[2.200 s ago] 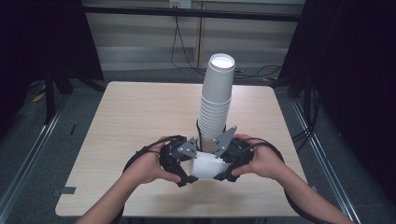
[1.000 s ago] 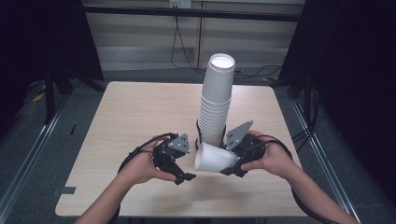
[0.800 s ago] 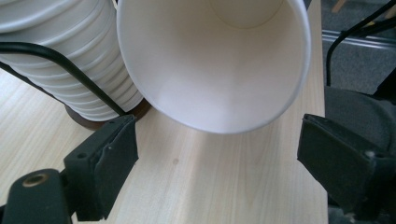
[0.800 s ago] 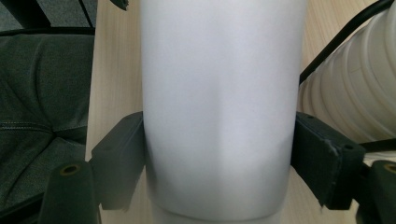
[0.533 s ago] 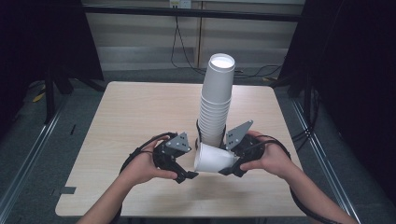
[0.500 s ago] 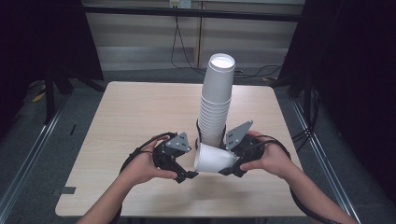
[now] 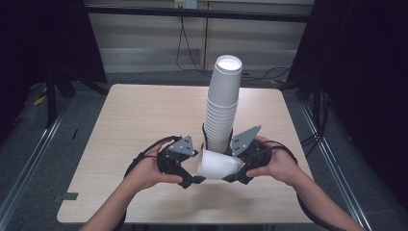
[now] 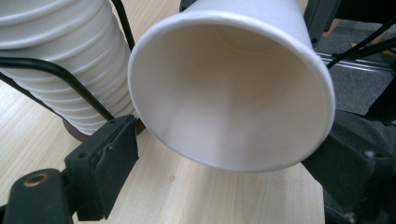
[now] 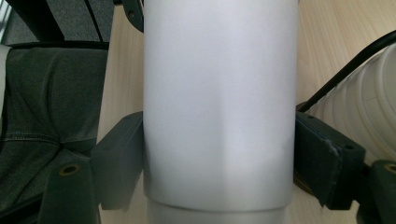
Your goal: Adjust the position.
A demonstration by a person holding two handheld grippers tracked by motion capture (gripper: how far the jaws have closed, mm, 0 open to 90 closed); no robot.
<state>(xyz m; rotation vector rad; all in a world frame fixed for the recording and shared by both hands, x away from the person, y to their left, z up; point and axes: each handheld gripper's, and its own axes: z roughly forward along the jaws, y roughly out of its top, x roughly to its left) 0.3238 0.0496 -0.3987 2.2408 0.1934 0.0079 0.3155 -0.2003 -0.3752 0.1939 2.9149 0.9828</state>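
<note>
The right claw [image 7: 235,174] is squeezing the white cup [image 7: 219,165] on its side, just above the bench [image 7: 144,110] by the tall stack [image 7: 222,103], and the wide-open left claw [image 7: 190,179] is sitting so close it could bump it loose or dent it.

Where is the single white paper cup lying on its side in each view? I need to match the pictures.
High view: the single white paper cup lies low centre, mouth toward the left hand-held gripper.
Left gripper view: the cup is at upper centre, open mouth facing the camera.
Right gripper view: its wall runs down the centre, clamped between both jaws.
Shared landmark: the tall stack of white paper cups.
</note>
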